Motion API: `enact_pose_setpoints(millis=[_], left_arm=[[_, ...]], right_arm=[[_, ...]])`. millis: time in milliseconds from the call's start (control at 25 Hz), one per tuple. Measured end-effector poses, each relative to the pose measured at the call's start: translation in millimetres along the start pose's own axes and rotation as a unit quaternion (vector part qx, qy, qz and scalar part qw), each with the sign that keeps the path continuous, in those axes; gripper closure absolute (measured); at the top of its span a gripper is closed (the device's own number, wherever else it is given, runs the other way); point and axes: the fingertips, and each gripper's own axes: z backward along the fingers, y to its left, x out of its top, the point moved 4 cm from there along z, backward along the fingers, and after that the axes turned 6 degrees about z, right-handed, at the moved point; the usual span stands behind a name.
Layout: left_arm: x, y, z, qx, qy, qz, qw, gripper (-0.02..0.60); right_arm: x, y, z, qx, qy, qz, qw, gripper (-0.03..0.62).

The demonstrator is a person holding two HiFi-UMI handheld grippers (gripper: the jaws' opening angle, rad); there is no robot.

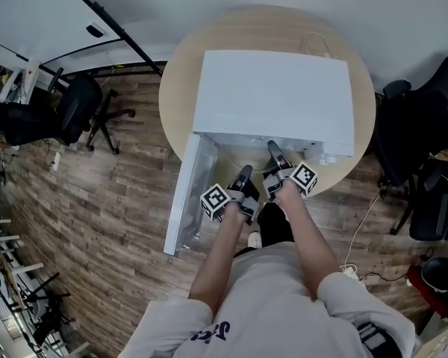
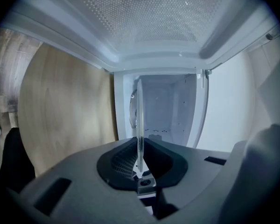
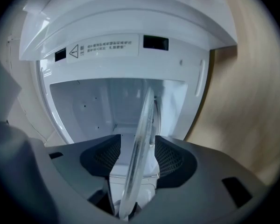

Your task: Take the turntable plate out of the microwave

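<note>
Left tongs [image 2: 140, 158] clamped on turntable plate [image 2: 140, 120] rim. Right tongs [image 3: 136, 158] apart, rim between them with gaps either side. Warning label [image 3: 102, 47] above them on microwave [image 1: 272, 95], print illegible.

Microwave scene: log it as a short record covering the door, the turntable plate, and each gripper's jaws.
microwave: white, on a round wooden table
door: swung open
turntable plate: clear glass, seen edge-on, in front of the open cavity
left gripper: jaws shut on the plate's rim
right gripper: jaws apart, the plate runs between them, pads not pressing on it
task status: plate gripped by the left gripper alone; whether it is clear of the cavity cannot be told
</note>
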Motion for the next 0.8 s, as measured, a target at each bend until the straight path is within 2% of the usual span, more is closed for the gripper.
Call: enact_pose_setpoints(millis=[80,240,280,360,400,600,800], left_arm=[[-3,0,8,-0.001,0.001,0.006,1.0,0.546],[-2,4,18,0.0,0.001,-0.001,1.0,0.546],[-3,5,18,0.001,0.0,-0.004,1.0,0.546],[-3,5,21,0.0,-0.002,-0.004,1.0,0.546],[-4,6,23,0.0,-0.003,-0.002,1.0,0.546],[-12,14,37,-0.001,-0.005,0.007,1.0,0.546],[-21,10,51,-0.021,-0.002,-0.017,0.9996,0.546]], right_arm=[[-2,2,-3,0.002,0.003,-0.001,1.0,0.363],[-9,0,-6,-0.025,0.03,-0.006,0.999,0.438],[-9,-1,-6,-0.031,0.029,-0.013,0.999,0.469],[-11,-3,-7,-0.036,0.024,-0.031,0.999,0.488],[-13,-3,-7,-0.04,0.024,-0.038,0.998,0.524],[-23,-8,4,-0.069,0.041,-0.056,0.995,0.548],[-29,4,19,-0.044,0.033,-0.05,0.997,0.553]])
